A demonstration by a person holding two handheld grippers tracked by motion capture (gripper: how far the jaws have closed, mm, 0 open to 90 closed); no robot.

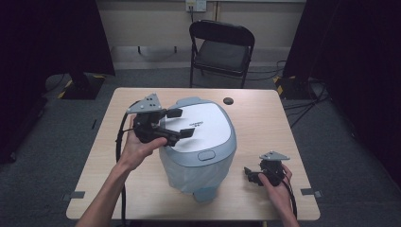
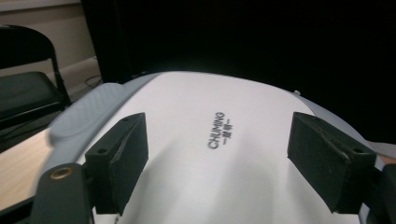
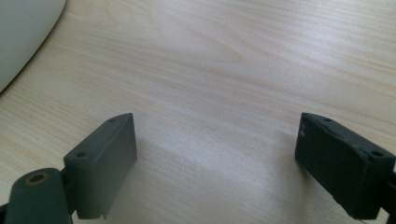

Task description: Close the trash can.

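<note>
A grey-and-white lidded bin [image 1: 198, 142] stands in the middle of the wooden table [image 1: 265, 118], its white lid [image 2: 224, 154] printed "CHUMING". My left gripper [image 1: 179, 124] hovers just over the lid's left part, open, with nothing between its jaws; in the left gripper view the lid fills the gap between them [image 2: 217, 158]. My right gripper [image 1: 250, 176] rests low over the table to the bin's right, near the front edge, open and empty [image 3: 217, 158]. The bin's curved wall [image 3: 23, 32] shows at the top left of the right gripper view.
A round button [image 1: 206, 155] sits at the lid's front edge. A small dark round spot [image 1: 228, 100] lies on the table behind the bin. A black folding chair [image 1: 221, 49] stands beyond the table. Bare tabletop lies right of the bin.
</note>
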